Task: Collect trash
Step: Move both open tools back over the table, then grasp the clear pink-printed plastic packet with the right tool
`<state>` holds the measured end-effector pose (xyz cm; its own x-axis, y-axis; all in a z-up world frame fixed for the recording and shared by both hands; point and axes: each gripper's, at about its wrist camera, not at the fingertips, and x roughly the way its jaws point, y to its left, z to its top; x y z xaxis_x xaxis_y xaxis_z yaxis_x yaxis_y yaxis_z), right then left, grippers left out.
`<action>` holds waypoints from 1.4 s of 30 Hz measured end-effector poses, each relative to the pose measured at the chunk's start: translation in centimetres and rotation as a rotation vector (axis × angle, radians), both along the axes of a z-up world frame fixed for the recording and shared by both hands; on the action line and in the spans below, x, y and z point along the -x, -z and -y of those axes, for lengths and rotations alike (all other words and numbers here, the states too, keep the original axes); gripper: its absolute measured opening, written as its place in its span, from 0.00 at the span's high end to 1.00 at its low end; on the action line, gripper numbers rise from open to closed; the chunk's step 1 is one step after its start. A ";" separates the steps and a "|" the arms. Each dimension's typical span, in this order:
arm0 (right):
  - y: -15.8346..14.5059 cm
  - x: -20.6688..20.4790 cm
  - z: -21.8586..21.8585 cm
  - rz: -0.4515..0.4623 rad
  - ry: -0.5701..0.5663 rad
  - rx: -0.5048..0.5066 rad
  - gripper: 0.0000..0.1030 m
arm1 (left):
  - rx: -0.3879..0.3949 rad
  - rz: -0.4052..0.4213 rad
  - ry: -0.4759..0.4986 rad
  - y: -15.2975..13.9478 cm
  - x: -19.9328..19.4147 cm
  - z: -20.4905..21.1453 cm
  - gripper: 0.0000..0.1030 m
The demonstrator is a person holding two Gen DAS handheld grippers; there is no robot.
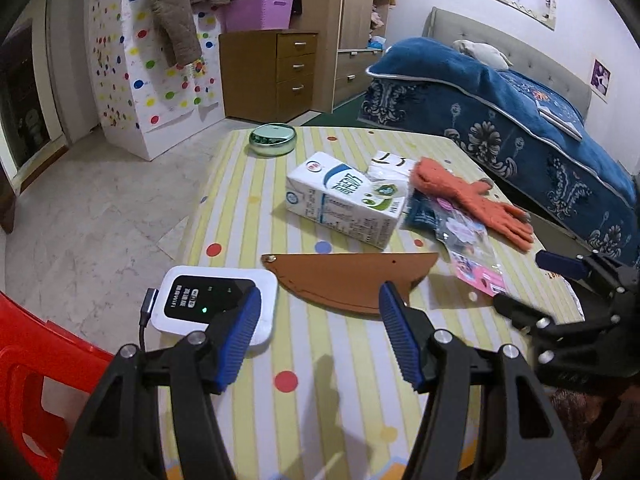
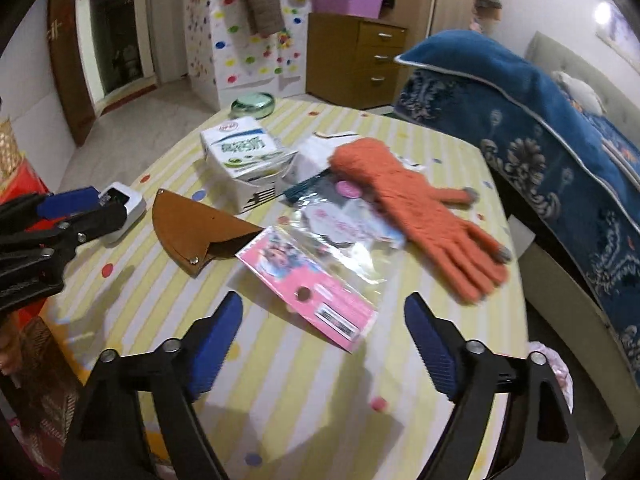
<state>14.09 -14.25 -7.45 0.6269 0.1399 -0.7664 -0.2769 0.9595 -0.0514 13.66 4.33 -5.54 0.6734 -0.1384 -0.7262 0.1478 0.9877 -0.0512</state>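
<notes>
On the striped, dotted tablecloth (image 1: 320, 408) lie a white milk carton (image 1: 344, 200) (image 2: 244, 156) on its side and a clear and pink plastic wrapper (image 1: 472, 256) (image 2: 320, 280). A brown leather sheath (image 1: 348, 280) (image 2: 196, 228) lies nearer. My left gripper (image 1: 320, 290) (image 2: 96, 206) hovers open just short of the sheath, with nothing between its blue pads. My right gripper (image 2: 324, 298) (image 1: 528, 284) stands wide open over the wrapper's near pink end, pads not touching it.
An orange knitted glove (image 2: 412, 208) (image 1: 468, 196) overlaps the wrapper's far end. A white wifi box (image 1: 216, 300) with a cable sits at the table's left, a green tin (image 1: 273, 139) at the far edge. A red chair (image 1: 32, 360) and a blue-covered bed (image 1: 520, 120) flank the table.
</notes>
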 end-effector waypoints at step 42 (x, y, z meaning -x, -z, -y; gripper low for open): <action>-6.8 5.2 5.1 0.201 0.085 -0.222 1.00 | -0.048 -0.041 0.035 1.1 0.5 2.7 0.28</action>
